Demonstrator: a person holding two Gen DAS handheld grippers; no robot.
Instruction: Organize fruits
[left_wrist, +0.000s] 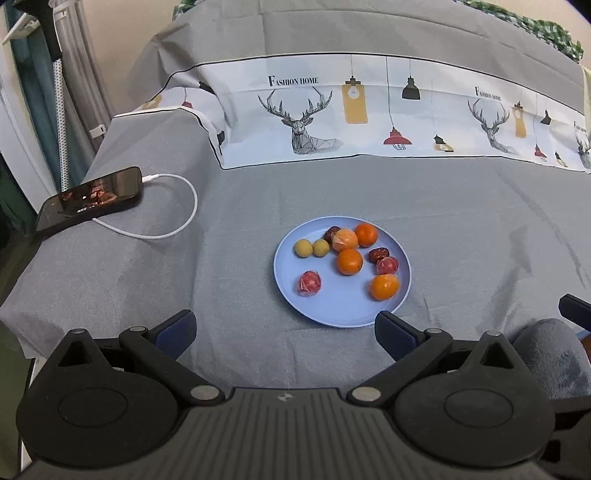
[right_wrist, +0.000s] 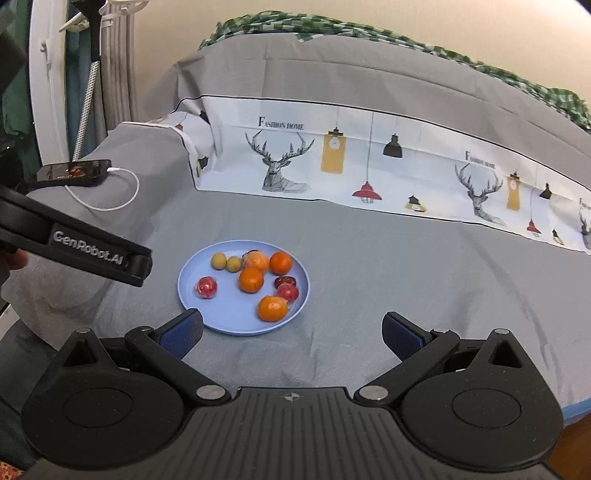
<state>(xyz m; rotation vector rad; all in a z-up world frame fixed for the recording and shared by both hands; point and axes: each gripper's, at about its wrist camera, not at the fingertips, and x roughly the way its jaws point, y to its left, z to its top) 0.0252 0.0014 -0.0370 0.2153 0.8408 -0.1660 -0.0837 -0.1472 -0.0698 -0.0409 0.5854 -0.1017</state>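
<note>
A light blue plate (left_wrist: 332, 314) (right_wrist: 225, 321) lies on the grey cloth and holds several fruits: oranges (left_wrist: 349, 261) (right_wrist: 251, 279), two yellow-green round fruits (left_wrist: 303, 247) (right_wrist: 218, 260), two red wrapped fruits (left_wrist: 309, 283) (right_wrist: 206, 287) and dark red dates (left_wrist: 378, 254) (right_wrist: 285, 280). My left gripper (left_wrist: 286, 330) hangs open just short of the plate's near rim, nothing between its blue pads. My right gripper (right_wrist: 293, 332) is open too, near and right of the plate, holding nothing. The left gripper's black arm (right_wrist: 92, 253) shows at the left of the right wrist view.
A phone (left_wrist: 92, 195) (right_wrist: 74, 171) on a white charging cable (left_wrist: 177, 225) lies at the far left of the cloth. A printed deer-and-lamp fabric (left_wrist: 369, 118) rises behind the plate. A grey-clad knee (left_wrist: 550, 354) sits at the lower right.
</note>
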